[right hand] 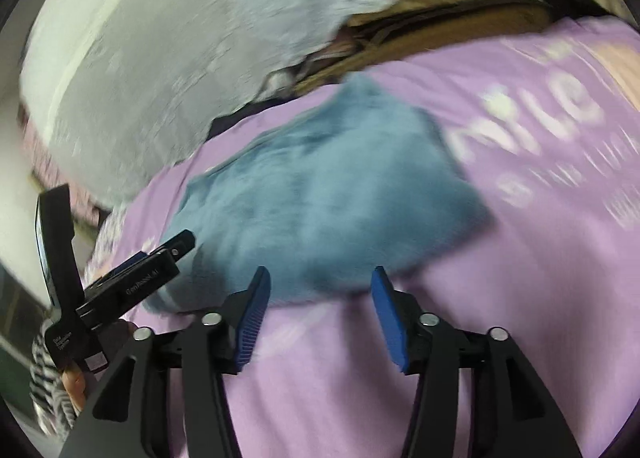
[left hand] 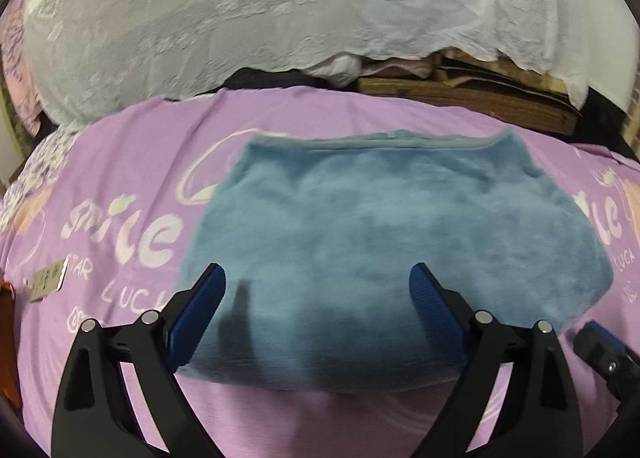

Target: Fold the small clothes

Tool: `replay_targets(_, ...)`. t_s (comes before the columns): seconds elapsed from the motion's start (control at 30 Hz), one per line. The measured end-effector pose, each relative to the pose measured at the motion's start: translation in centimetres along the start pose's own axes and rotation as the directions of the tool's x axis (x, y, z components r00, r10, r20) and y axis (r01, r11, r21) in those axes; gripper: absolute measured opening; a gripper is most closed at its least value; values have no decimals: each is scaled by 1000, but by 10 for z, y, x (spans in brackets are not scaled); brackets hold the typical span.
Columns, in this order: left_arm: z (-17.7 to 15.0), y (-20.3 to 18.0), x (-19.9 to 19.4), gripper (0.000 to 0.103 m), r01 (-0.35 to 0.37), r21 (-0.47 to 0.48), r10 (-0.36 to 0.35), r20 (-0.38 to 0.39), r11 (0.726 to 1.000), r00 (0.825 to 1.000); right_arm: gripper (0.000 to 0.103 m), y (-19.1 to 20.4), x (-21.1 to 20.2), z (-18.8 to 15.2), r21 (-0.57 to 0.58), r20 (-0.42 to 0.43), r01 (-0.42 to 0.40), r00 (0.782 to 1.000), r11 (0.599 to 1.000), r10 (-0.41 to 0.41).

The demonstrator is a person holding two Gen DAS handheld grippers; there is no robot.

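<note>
A home bedroom — purple printed bedsheet [left hand: 280, 117]; white lace cover [left hand: 240, 9]

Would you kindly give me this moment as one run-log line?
garment: blue fleece piece flat on purple sheet | left gripper: open, empty | right gripper: open, empty | fold: none visible

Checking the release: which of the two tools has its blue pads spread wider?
The left tool: its pads stand far apart over the blue garment. The right tool is open but narrower.
</note>
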State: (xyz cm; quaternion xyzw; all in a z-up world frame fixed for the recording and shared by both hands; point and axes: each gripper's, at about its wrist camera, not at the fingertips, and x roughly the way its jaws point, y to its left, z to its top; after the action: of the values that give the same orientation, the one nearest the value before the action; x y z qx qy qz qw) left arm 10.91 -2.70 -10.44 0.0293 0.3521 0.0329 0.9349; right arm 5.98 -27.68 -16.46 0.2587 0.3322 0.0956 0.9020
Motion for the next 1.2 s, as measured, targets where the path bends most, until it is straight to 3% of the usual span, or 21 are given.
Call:
replay_targets(0.17, -2, -31, 14, 90, -6, 62, 8, -32, 998, 999, 63, -47, 11, 7, 266, 4, -69, 997, 961, 71)
replay_targets(0.4, -7, -36, 26, 92, -32, 67, 36, -51, 997, 998, 64, -55, 34, 29, 334, 49, -64, 997, 940, 51)
replay_targets(0.47, -10, -38, 25, 92, -43, 76, 46, -43, 996, 998, 59, -47, 40, 31, 292, 51, -25, 999, 956, 10)
replay_targets(0.5, -10, -39, 25, 92, -46, 80, 49, -38, 996, 998, 44, -45, 42, 33, 280, 52, -24, 999, 960, 10)
replay_targets(0.53, -10, -38, 23, 91, -42, 82, 45, -36, 996, 998, 38, -39, 42, 33, 259, 62, -32, 998, 965, 17)
replay_targets(0.6, -7, -37, 21, 85, -17, 79, 20, -38, 997, 999, 35, -28, 35, 36, 206, 85, -25, 996, 978, 8)
replay_targets(0.83, 22, -27, 14, 83, 38, 38, -37, -34, 999, 999, 33, 48, 15, 48, -38, 164, -15, 986, 999, 21)
replay_targets(1.0, 50, -12, 15, 83, 36, 9, -36, -17, 999, 999, 32, 95, 16, 56, -143, 179, -26, 983, 989, 52)
replay_targets(1.2, 57, 31, 16, 83, 35, -89, -37, -22, 995, 999, 31, 156, 27, 52, -255, 153, -62, 983, 965, 103)
